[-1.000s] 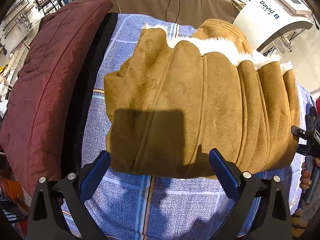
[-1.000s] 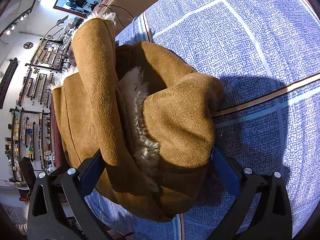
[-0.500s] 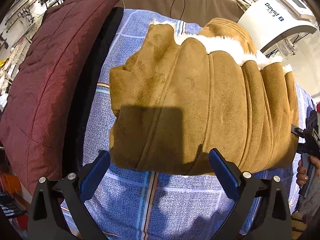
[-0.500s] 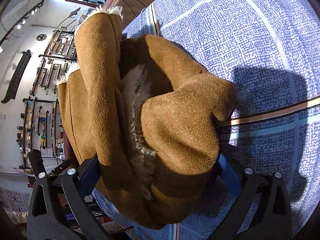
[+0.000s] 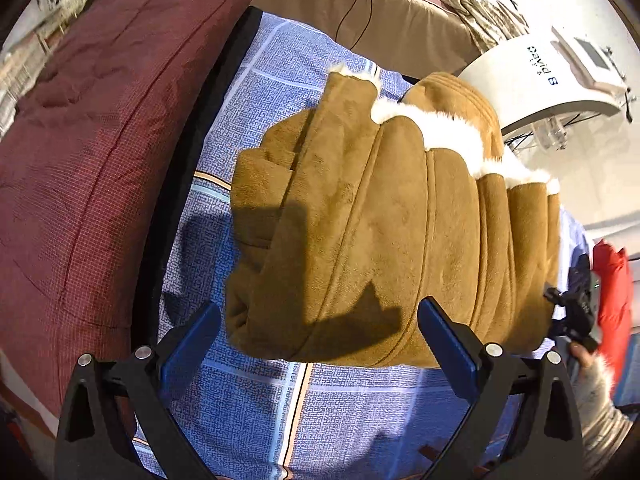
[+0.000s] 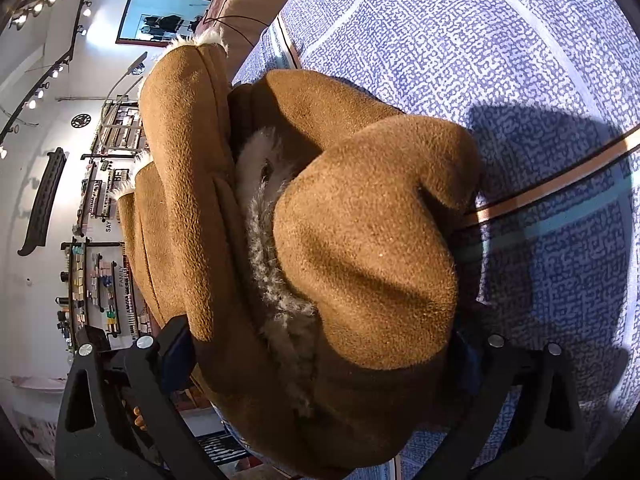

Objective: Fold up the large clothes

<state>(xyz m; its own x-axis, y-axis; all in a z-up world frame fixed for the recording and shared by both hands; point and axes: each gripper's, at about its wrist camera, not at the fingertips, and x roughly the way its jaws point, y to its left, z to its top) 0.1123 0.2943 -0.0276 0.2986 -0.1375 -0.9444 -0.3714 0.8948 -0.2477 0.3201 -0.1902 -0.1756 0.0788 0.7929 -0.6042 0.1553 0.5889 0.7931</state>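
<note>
Open strip of blue patterned bedsheet [image 5: 256,404] in front of left gripper [image 5: 316,340], jaws spread, nothing between them. Bulky folded tan suede coat with white fleece trim [image 5: 384,220] blocks way ahead. Maroon quilted blanket [image 5: 92,152] walls off left side. White machine [image 5: 536,80] stands beyond coat. Right gripper [image 6: 320,356] crowded by coat bulk; clear sheet to its right.

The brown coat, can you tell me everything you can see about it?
The brown coat looks like soft tan suede with raised seams and fluffy white fleece lining peeking out at its edges. It is folded into a thick bundle lying on the blue patterned bedsheet. The right claw straddles one bunched end, its fingers on either side. The left claw is open in front of the bundle and does not grip it.
</note>
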